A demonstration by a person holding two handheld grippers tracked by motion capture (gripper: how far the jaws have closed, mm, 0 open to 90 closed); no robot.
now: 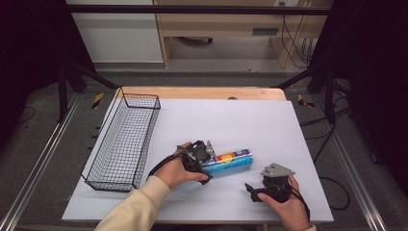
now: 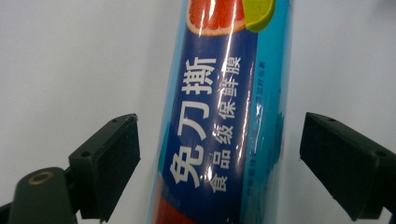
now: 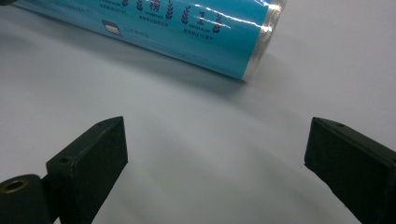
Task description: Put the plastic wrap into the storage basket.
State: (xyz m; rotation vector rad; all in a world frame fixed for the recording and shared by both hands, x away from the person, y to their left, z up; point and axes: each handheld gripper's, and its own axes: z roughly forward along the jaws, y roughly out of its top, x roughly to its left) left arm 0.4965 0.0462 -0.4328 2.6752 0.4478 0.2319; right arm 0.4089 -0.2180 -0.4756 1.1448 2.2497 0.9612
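White mat (image 1: pixel 202 120) covers the table, basket (image 1: pixel 122 139) at 9 o'clock. High view: left gripper (image 1: pixel 204 153) over the roll (image 1: pixel 231 161); right gripper (image 1: pixel 250 188) idle at 5 o'clock.

Left gripper view: roll (image 2: pixel 224 116) between the jaws, gaps on both sides (no contact yet).

Right gripper view: jaws wide, nothing between; roll (image 3: pixel 187 32) at 12 o'clock.

Risk: slick film, round body; an off-centre squeeze could roll it away.

Cling-film roll at the middle of the surface
The cling-film roll (image 1: pixel 230 161) lies on the surface (image 1: pixel 231 120); the wire basket (image 1: pixel 122 142) stands to its left, near the edge.
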